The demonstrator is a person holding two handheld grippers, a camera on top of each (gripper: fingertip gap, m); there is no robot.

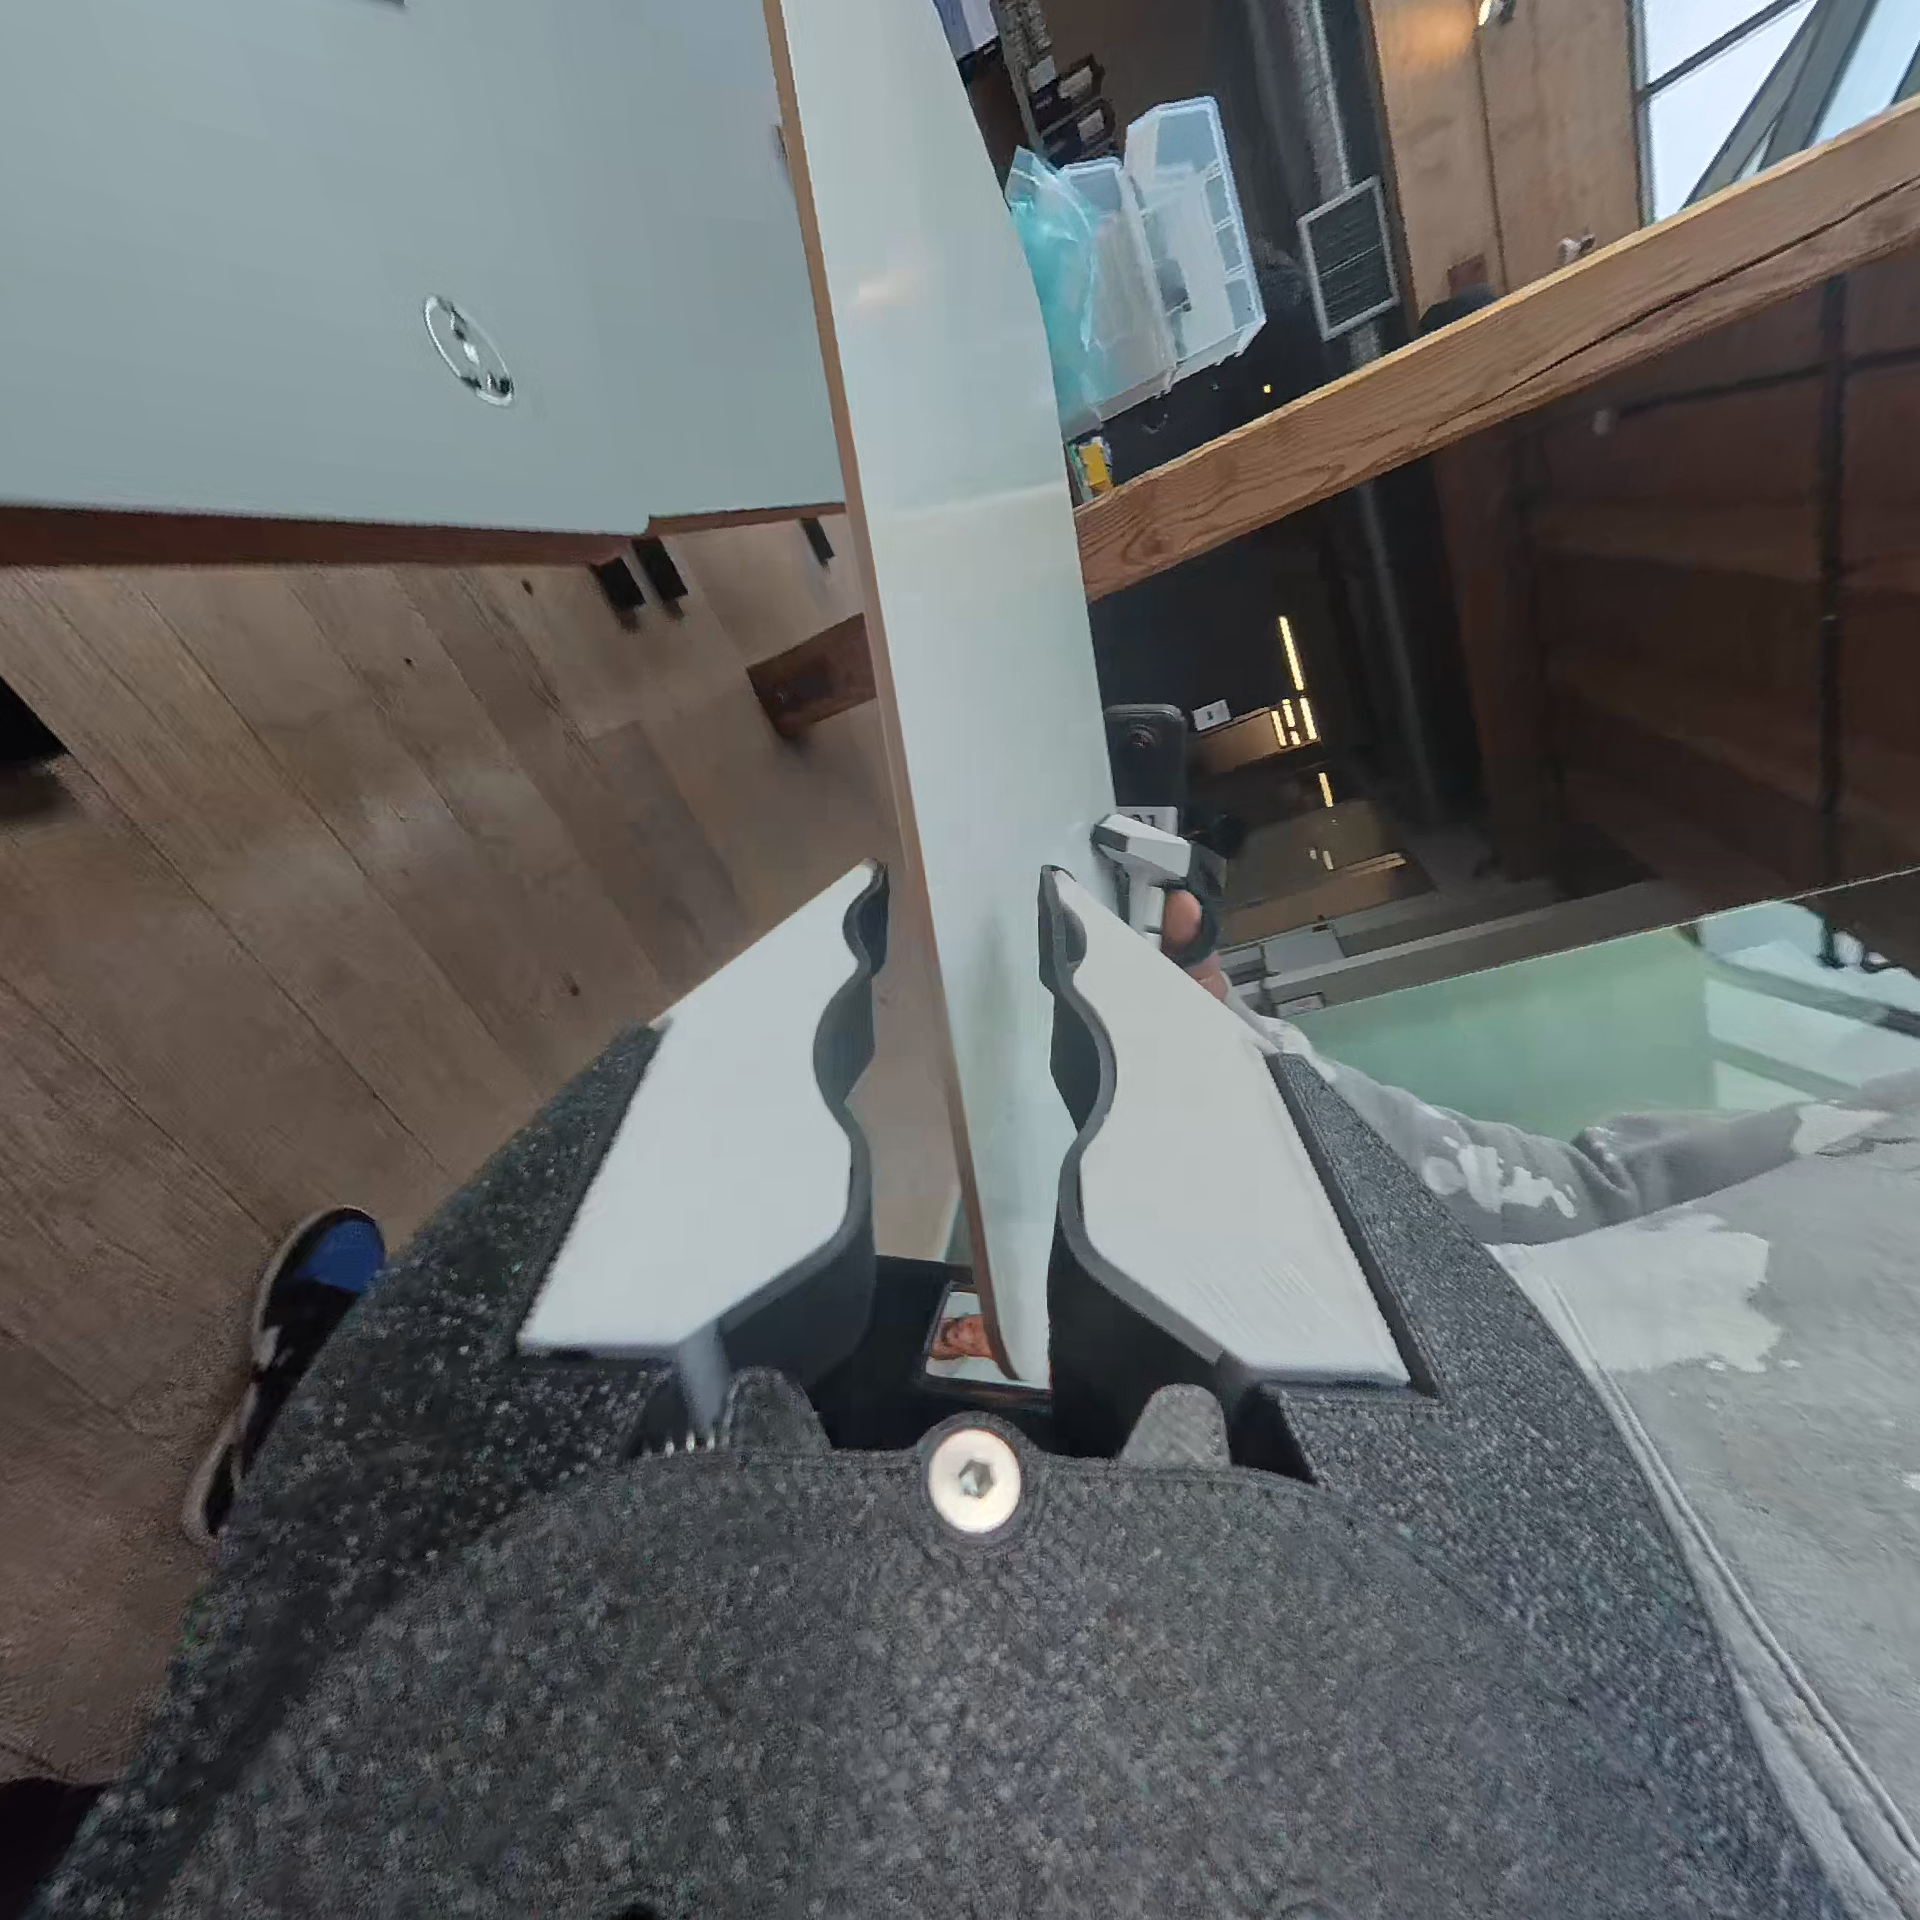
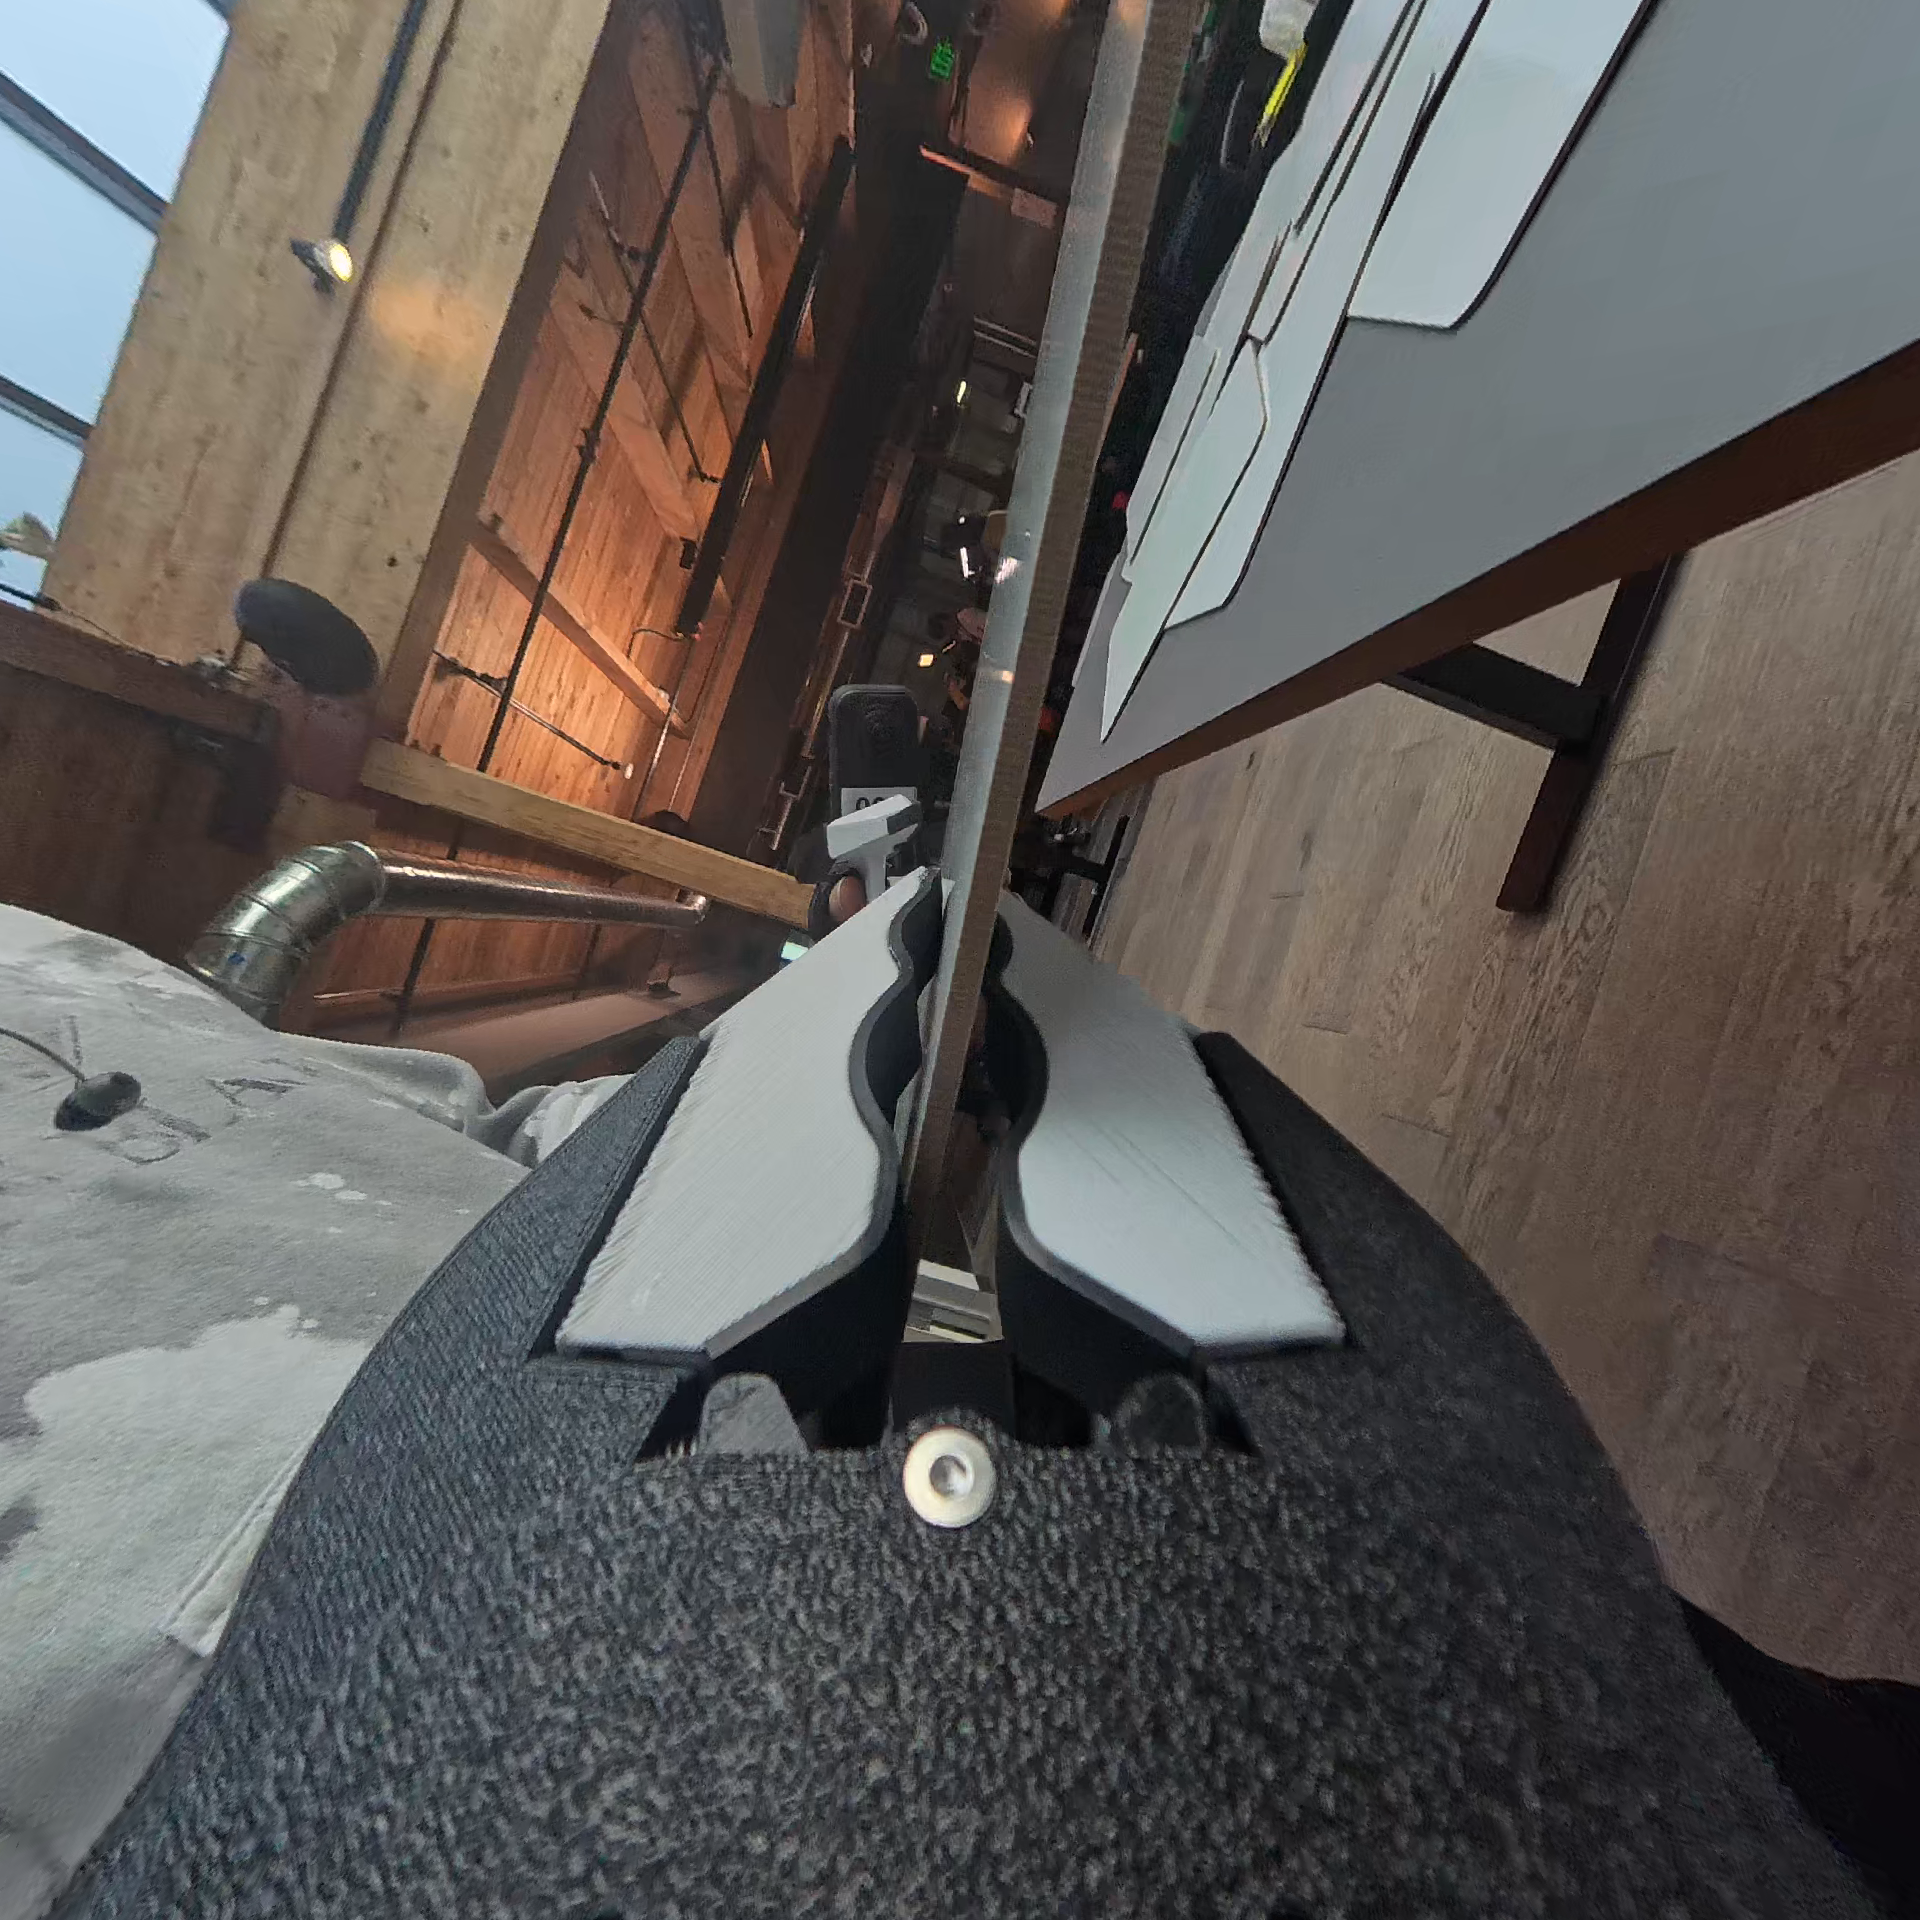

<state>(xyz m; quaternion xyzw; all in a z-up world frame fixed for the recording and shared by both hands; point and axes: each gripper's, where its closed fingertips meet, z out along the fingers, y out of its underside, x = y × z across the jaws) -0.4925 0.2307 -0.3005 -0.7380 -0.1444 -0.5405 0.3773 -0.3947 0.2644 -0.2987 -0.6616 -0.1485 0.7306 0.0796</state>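
Note:
A thin white board with a brown edge [image 1: 956, 520] runs away from me between both grippers. In the left wrist view my left gripper [image 1: 961, 883] stands open around its near end. There is a gap between the left pad [image 1: 868, 935] and the board. My right gripper [image 2: 961, 894] is shut on the board [image 2: 1039, 520], seen edge-on, with both pads pressed against it. The right gripper also shows in the left wrist view [image 1: 1143, 862] at the board's far edge. The left gripper shows in the right wrist view [image 2: 873, 831] beside the board.
A grey-topped table [image 1: 312, 260] [image 2: 1662, 260] bears flat white cut-out pieces [image 2: 1195, 520]. A wooden floor [image 1: 364, 831], a shoe [image 1: 301, 1309], a wooden beam [image 1: 1455, 364], clear plastic bins [image 1: 1174, 239], a metal duct [image 2: 312, 904] and a person's grey sleeve [image 1: 1507, 1164] are in view.

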